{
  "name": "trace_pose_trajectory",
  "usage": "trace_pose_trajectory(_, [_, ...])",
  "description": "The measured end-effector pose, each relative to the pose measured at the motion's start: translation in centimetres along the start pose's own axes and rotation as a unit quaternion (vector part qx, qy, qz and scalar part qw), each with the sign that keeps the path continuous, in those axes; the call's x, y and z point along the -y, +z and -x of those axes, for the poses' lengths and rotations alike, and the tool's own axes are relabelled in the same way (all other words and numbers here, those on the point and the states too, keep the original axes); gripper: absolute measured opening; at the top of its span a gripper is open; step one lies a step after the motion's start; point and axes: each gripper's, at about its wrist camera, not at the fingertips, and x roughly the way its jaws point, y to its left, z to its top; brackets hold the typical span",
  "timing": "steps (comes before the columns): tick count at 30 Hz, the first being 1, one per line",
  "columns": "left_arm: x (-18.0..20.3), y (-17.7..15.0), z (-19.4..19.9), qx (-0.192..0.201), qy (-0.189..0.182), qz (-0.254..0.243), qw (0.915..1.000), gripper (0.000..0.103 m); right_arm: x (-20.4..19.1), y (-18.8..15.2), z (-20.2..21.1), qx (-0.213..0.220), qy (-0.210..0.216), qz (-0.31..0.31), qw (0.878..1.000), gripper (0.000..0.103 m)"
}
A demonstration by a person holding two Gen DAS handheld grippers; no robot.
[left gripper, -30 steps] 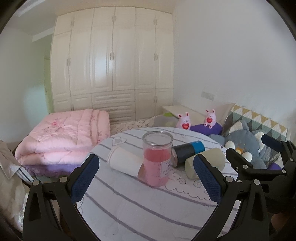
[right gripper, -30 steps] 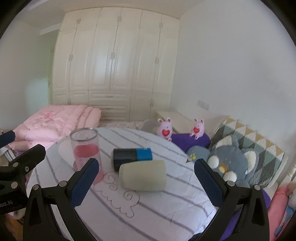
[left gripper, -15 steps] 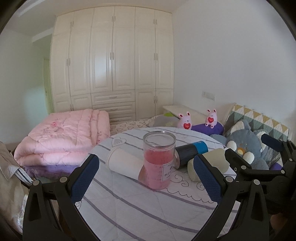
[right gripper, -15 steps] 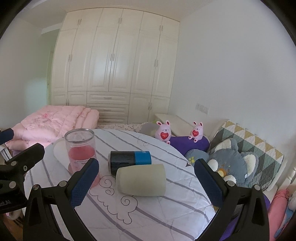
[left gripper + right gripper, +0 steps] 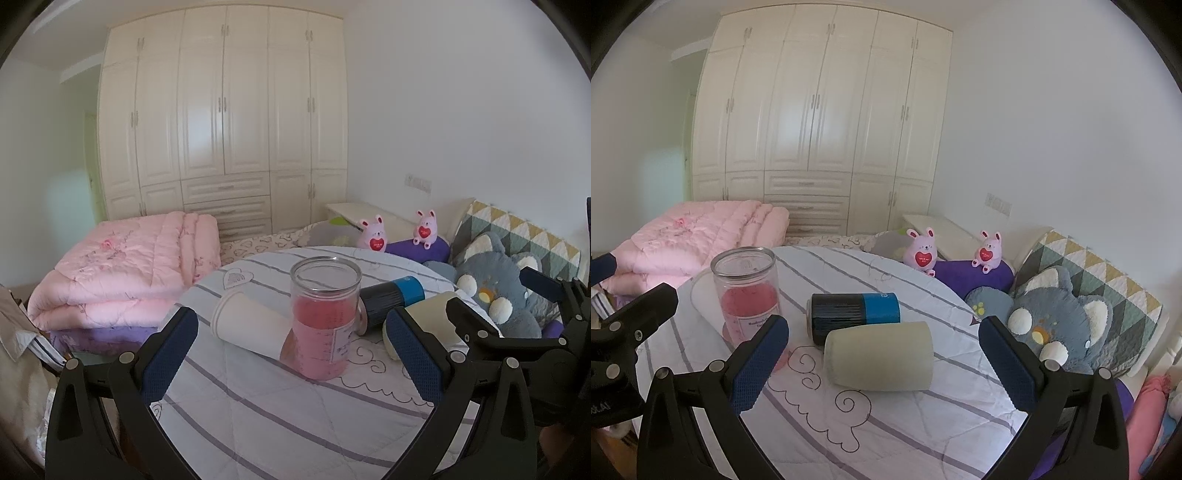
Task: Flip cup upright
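Note:
On the round table with a striped cloth three cups lie on their sides: a pale green cup, a black and blue cup behind it, and a white paper cup at the left. A clear jar with pink contents stands upright among them; it also shows in the right wrist view. My left gripper is open and empty, short of the jar. My right gripper is open and empty, its fingers either side of the pale green cup, short of it.
A folded pink quilt lies on the bed at the left. A grey plush toy, two pink bunnies and a patterned pillow sit right of the table. White wardrobes stand behind.
Both grippers have drifted slightly; the table objects sit a little lower and nearer in both views. Both stay open. Nothing on the table has moved.

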Motion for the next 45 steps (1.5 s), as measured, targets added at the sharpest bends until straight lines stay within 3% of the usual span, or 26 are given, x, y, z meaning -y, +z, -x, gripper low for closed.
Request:
trace_pose_trajectory(13, [0.0, 0.0, -0.5, 0.005, -0.007, -0.009, 0.9999, 0.103, -2.3, 0.1, -0.3, 0.000, 0.004, 0.037, 0.999, 0.103])
trace_pose_trajectory(37, [-1.6, 0.3, -0.7, 0.009, 0.004, 0.008, 0.9999, 0.103, -3.6, 0.9, -1.6, -0.017, -0.002, 0.043, 0.999, 0.103])
trace_pose_trajectory(42, [-2.3, 0.4, -2.1, -0.031, 0.006, 0.011, 0.9994, 0.103, -4.9, 1.4, -2.8, -0.030, 0.006, 0.052, 0.998, 0.103])
trace_pose_trajectory(45, [-2.8, 0.3, -1.5, 0.001, 0.036, 0.016, 0.9992, 0.103, -5.5, 1.5, -3.5, -0.041, 0.011, 0.054, 0.998, 0.103])
